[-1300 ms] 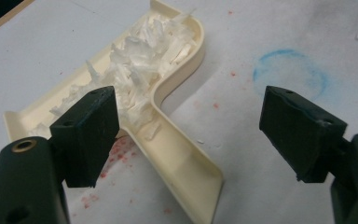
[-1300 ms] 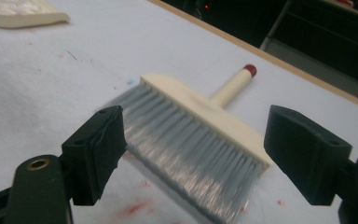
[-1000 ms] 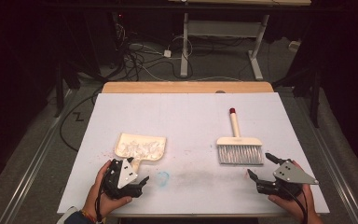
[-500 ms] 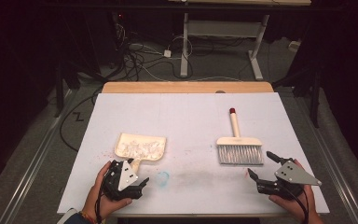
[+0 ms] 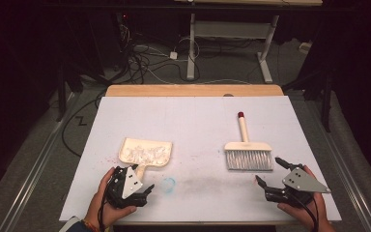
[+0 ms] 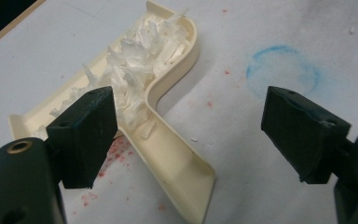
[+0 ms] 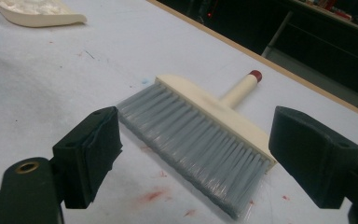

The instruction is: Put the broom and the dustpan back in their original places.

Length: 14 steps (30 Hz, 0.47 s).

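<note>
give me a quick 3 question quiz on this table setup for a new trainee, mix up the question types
1. True or false: the dustpan is empty.
2. Multiple choice: the brush lies with its red-tipped handle pointing
A. toward the person
B. away from the person, to the far edge of the table
C. toward the dustpan
3. Short answer: what state are the jaws of the left gripper and the right gripper in, and is either holding anything?

Key
1. False: it holds a heap of white shreds.
2. B
3. Both are open and hold nothing; the left gripper sits by the dustpan's handle, the right gripper just short of the brush's grey bristles.
</note>
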Available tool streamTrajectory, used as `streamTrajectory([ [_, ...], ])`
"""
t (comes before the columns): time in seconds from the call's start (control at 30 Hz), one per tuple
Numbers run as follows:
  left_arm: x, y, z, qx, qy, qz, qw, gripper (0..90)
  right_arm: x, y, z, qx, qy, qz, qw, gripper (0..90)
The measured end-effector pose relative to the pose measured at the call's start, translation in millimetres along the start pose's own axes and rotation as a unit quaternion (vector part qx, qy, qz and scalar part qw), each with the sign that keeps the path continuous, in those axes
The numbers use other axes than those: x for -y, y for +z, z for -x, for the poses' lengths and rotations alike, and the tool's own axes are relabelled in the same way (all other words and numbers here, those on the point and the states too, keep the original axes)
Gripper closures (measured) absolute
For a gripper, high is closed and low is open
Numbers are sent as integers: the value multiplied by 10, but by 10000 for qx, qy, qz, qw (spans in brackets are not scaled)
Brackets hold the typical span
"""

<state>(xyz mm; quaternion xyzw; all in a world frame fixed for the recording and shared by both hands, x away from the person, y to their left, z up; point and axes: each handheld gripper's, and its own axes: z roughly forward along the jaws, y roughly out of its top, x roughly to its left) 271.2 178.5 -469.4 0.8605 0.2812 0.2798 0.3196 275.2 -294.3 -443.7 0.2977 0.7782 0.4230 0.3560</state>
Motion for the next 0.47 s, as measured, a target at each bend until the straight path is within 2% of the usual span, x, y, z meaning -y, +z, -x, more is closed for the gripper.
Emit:
streamTrajectory([
  [0.47, -36, 29, -28, -56, -12, 21, 10000, 176, -8, 20, 41, 33, -97, 70, 9999, 170],
])
